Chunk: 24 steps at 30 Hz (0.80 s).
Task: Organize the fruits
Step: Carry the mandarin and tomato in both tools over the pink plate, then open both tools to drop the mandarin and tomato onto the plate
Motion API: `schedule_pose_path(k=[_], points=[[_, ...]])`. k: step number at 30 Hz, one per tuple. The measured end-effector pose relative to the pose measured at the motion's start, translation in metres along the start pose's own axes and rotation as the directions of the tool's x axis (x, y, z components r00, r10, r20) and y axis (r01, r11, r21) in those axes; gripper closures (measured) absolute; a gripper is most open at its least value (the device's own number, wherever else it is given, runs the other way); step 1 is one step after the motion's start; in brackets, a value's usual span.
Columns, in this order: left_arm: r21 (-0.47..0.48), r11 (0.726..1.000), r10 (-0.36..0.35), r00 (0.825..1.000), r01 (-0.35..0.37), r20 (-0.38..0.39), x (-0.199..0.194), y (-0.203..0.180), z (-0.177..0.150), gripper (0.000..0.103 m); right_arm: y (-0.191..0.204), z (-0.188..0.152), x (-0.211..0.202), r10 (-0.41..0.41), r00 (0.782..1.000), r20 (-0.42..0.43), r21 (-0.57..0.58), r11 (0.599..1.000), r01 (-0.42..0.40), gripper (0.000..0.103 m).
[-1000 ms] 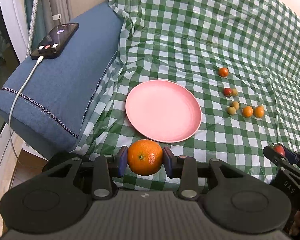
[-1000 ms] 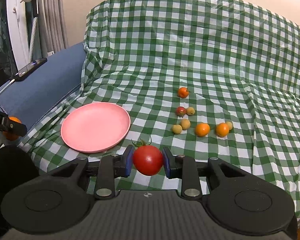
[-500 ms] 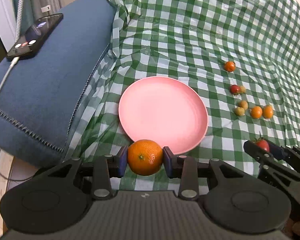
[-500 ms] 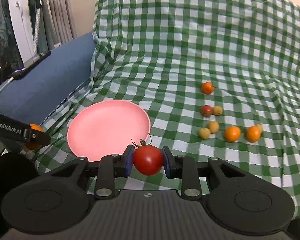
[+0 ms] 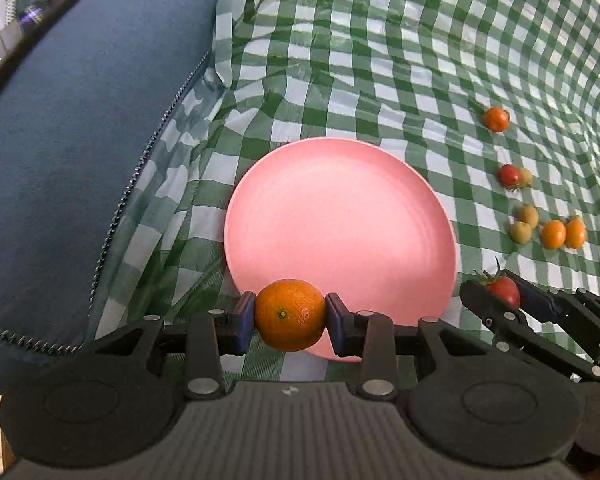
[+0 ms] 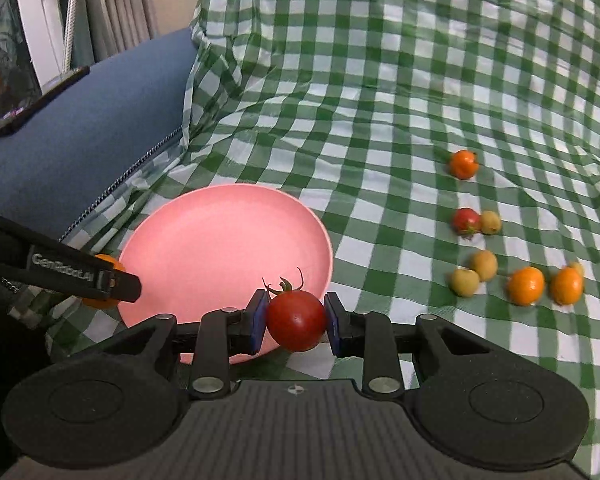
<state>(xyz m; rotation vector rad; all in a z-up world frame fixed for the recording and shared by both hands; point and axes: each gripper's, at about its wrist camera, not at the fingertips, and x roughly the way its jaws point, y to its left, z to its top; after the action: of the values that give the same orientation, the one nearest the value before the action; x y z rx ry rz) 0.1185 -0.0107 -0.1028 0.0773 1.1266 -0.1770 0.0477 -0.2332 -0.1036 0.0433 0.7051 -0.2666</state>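
Observation:
My left gripper [image 5: 290, 318] is shut on an orange mandarin [image 5: 290, 314] at the near edge of the pink plate [image 5: 340, 220]. My right gripper [image 6: 296, 322] is shut on a red tomato [image 6: 297, 320] with a green stem, at the plate's near right rim [image 6: 220, 240]. The right gripper also shows in the left wrist view [image 5: 504, 294], right of the plate. The left gripper shows in the right wrist view [image 6: 108, 280], at the plate's left edge. The plate is bare.
Several small fruits lie on the green checked cloth right of the plate: an orange one [image 6: 463, 164], a red one [image 6: 466, 221], yellowish ones [image 6: 465, 282] and two mandarins [image 6: 525, 286]. A blue cushion [image 5: 68, 140] with a phone [image 5: 28, 28] lies at the left.
Both grippers have moved forward and lower toward the plate, each still holding its fruit. The plate now looks larger and closer in both views.

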Motion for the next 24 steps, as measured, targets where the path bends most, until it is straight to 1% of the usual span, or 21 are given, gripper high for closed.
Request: schedule_pose_path(k=[6, 14, 15, 16, 17, 18, 20, 22, 23, 24], points=[[0.016, 1.0, 0.015, 1.0, -0.015, -0.021, 0.025, -0.005, 0.011, 0.062, 0.003, 0.0, 0.023, 0.005, 0.999, -0.037, -0.007, 1.0, -0.006, 0.072], [0.053, 0.998, 0.043, 0.999, -0.042, -0.027, 0.044, -0.008, 0.024, 0.061, 0.004, 0.006, 0.039, 0.009, 0.999, -0.052, -0.019, 1.0, -0.01, 0.071], [0.054, 0.997, 0.062, 0.998, -0.062, -0.002, 0.041, -0.008, 0.024, 0.056, 0.003, 0.007, 0.04, 0.014, 0.998, -0.053, -0.015, 1.0, -0.015, 0.067], [0.05, 0.995, 0.086, 0.996, -0.088, 0.033, 0.036, -0.008, 0.024, 0.031, 0.002, 0.008, 0.039, 0.016, 0.999, -0.052, -0.008, 1.0, -0.016, 0.06], [0.047, 0.993, 0.102, 0.993, -0.104, 0.058, 0.032, -0.008, 0.024, 0.015, 0.001, 0.01, 0.037, 0.017, 0.999, -0.046, 0.001, 1.0, -0.017, 0.043], [0.04, 0.992, 0.114, 0.99, -0.118, 0.083, 0.025, -0.008, 0.023, 0.001, 0.001, 0.011, 0.033, 0.013, 1.0, -0.028, 0.008, 1.0, -0.013, 0.031], [0.039, 0.992, 0.112, 0.987, -0.117, 0.115, 0.013, -0.007, 0.02, 0.0, 0.0, 0.012, 0.022, -0.007, 1.0, -0.002, 0.009, 1.0, 0.007, 0.025], [0.05, 0.992, 0.114, 0.987, -0.12, 0.113, 0.001, -0.005, 0.014, 0.0, 0.001, 0.01, 0.01, -0.013, 1.0, -0.013, 0.005, 1.0, 0.013, 0.018], [0.044, 0.991, 0.123, 0.986, -0.128, 0.108, -0.004, -0.003, 0.01, 0.0, 0.002, 0.007, 0.001, -0.015, 1.0, -0.024, 0.012, 1.0, 0.015, 0.012], [0.03, 0.99, 0.133, 0.986, -0.137, 0.104, -0.011, 0.0, 0.002, 0.0, 0.003, 0.002, -0.008, -0.011, 0.999, -0.032, 0.022, 1.0, 0.012, 0.009]])
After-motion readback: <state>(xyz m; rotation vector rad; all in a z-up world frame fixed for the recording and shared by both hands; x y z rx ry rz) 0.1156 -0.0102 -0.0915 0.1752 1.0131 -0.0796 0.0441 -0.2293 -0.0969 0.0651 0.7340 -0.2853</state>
